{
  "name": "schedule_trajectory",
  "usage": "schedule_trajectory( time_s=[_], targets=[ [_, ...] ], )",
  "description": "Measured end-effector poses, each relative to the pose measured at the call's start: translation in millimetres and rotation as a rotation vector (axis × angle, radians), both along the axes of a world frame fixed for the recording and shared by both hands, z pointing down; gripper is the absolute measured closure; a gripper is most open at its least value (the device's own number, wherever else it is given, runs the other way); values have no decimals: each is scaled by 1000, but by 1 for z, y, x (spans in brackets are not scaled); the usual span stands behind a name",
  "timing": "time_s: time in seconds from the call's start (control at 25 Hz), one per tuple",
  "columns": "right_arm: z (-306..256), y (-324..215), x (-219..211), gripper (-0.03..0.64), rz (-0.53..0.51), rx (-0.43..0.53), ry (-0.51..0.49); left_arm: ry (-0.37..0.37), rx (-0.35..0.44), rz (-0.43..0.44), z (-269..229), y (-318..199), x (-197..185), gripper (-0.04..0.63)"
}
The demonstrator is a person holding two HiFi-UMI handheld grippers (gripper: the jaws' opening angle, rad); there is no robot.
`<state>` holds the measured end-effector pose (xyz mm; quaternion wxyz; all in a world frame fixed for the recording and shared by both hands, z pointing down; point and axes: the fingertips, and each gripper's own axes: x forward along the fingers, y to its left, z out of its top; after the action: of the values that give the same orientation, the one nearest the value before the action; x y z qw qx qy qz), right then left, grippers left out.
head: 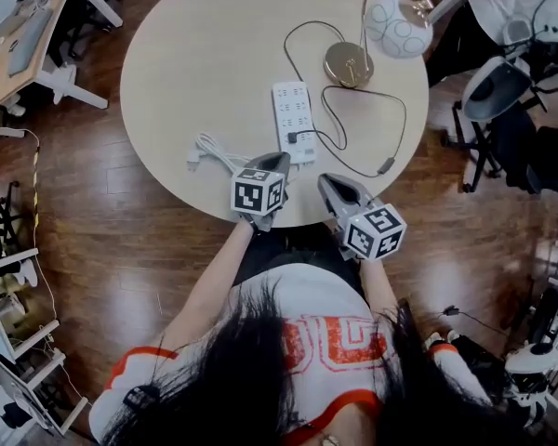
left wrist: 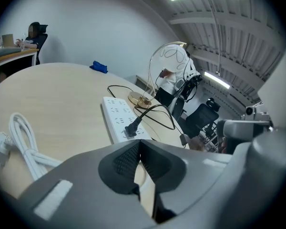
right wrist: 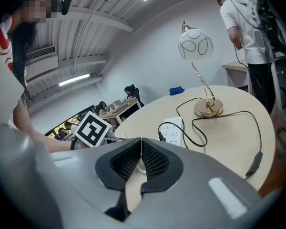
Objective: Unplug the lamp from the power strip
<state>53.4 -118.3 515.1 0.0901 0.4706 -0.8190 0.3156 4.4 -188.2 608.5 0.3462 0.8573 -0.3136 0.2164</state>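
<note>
Left claw (head: 277,163) and right claw (head: 328,183) clenched, empty, at worktop (head: 195,63) 6 o'clock edge, likely staged to reach. Lamp plug (head: 294,137) sits in strip (head: 293,108) at left claw's 12 o'clock.

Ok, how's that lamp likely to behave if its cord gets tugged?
The lamp is probably tippy: its globe shade hangs from a thin arched stem beside a small round base. The cord lies in loose loops, so likely floppy with slack.

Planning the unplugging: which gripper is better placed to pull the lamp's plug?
Left. The left gripper faces the plug from close by; the right gripper sits farther aside. Both are shut.
</note>
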Motion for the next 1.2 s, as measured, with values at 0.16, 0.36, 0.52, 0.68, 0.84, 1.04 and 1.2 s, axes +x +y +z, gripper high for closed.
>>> schedule_trajectory(
  time_s=[0.16, 0.36, 0.52, 0.68, 0.84, 1.04, 1.2],
  targets=[
    [9, -13, -3, 575, -49, -37, -5, -27, -31, -14, 15, -2, 2, 595],
    [31, -33, -9, 565, -126, -95, 30, -59, -77, -50, 28, -3, 1, 595],
    [57, -52, -14, 542, -169, -137, 100, -82, -71, -66, 30, -6, 3, 595],
    [75, -72, -14, 536, -149, -137, 146, -109, -56, -65, 32, -3, 7, 595],
    [88, -91, -25, 507, -147, -151, 150, -108, -57, -89, 32, -4, 3, 595],
    [100, -106, -31, 485, -130, -144, 204, -142, -29, -76, 31, -2, 4, 595],
    [106, -115, -29, 527, -116, -118, 260, -133, -35, -80, 31, -1, 3, 595]
  ],
)
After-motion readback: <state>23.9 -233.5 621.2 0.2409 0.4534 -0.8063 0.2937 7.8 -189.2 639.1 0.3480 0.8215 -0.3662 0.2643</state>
